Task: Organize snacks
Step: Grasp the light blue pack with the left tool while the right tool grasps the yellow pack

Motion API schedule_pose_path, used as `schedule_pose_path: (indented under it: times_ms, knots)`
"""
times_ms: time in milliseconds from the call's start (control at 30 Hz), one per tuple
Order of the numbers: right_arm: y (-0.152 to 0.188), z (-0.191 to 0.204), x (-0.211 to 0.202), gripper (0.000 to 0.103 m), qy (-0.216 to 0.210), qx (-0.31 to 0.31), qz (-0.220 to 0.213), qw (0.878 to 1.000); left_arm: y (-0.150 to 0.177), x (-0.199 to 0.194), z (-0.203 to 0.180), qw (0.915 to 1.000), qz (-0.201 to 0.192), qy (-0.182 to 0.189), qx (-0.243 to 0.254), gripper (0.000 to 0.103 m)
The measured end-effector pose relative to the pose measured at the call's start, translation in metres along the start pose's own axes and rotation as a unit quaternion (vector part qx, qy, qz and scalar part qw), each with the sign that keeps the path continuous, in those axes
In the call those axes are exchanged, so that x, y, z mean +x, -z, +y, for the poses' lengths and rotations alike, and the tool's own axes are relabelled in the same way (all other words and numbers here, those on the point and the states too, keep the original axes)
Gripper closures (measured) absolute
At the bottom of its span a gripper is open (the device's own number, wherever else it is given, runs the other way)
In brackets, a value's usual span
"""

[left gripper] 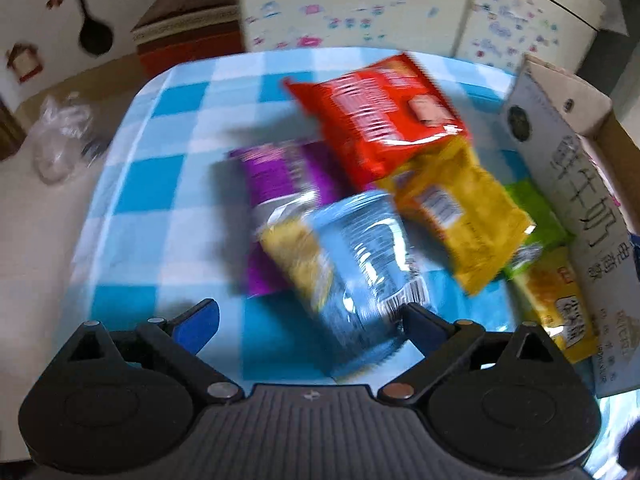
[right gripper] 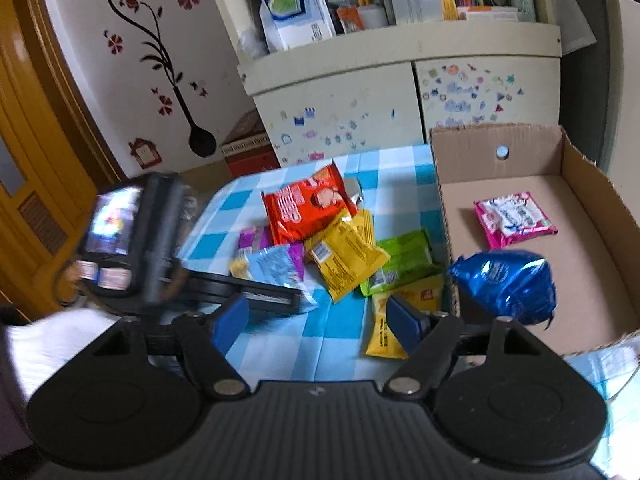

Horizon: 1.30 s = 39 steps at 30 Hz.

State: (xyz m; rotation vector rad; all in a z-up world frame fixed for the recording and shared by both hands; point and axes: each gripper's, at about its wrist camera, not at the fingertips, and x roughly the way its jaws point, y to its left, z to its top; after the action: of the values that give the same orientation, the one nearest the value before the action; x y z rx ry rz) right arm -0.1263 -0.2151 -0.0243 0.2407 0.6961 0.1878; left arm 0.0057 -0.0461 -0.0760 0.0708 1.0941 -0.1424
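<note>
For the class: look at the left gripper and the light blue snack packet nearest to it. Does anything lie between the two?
Nothing visible does. The left gripper is open, and the light blue packet lies on top of the pile, right ahead of its fingers, with only checked tablecloth around.

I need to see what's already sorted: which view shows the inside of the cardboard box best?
The right wrist view: the cardboard box is open to it, holding a pink packet and blue packet. The left wrist view shows only its printed outer wall.
</note>
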Motion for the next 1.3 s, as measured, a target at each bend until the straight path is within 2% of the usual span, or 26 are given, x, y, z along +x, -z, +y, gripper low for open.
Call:
schedule_pose_path:
  times_ms: [167,233,367,467,533,667,833,933,1067,1133,1200,1300]
  knots:
    - [0.01,0.012,0.019,0.024,0.047,-0.016,-0.003,0.999,0.006,-0.006,0.033,0.9956,0.015,0.018,-0.09,0.003]
    - [0.011,0.019,0.025,0.02,0.068,-0.036,-0.01,0.997,0.005,-0.01,0.036,0.9939,0.011,0.022,-0.107,0.003]
    - [0.017,0.033,0.036,0.02,0.122,-0.061,-0.022,0.99,-0.006,-0.021,0.03,0.9952,-0.022,0.017,-0.093,0.003]
    - [0.019,0.045,0.036,0.02,0.114,-0.076,-0.031,0.99,-0.014,-0.023,0.026,0.9958,-0.031,0.021,-0.083,0.003]
    - [0.02,0.047,0.043,0.02,0.117,-0.076,-0.02,0.99,-0.018,-0.02,0.023,0.9969,-0.023,0.03,-0.069,0.003]
    - [0.021,0.043,0.063,0.02,0.166,-0.045,0.01,0.985,-0.019,-0.012,0.02,0.9972,-0.015,0.029,-0.067,0.003]
    - [0.02,0.049,0.08,0.014,0.226,-0.022,0.007,0.974,-0.021,-0.009,0.022,0.9977,-0.008,0.017,-0.066,0.003]
    - [0.021,0.05,0.092,0.013,0.275,-0.011,0.004,0.961,-0.024,-0.01,0.029,0.9967,-0.007,0.015,-0.079,0.003]
    - [0.019,0.038,0.104,0.013,0.314,0.049,0.013,0.948,-0.025,-0.012,0.034,0.9957,-0.01,0.017,-0.09,0.003]
    - [0.018,0.033,0.11,0.011,0.325,0.066,0.015,0.943,-0.025,-0.013,0.034,0.9955,-0.008,0.019,-0.092,0.003]
    - [0.019,0.028,0.113,0.004,0.33,0.08,0.01,0.941,-0.026,-0.013,0.033,0.9956,-0.009,0.019,-0.092,0.003]
    - [0.019,0.018,0.112,0.002,0.308,0.111,0.014,0.945,-0.025,-0.013,0.033,0.9956,-0.01,0.016,-0.091,0.003]
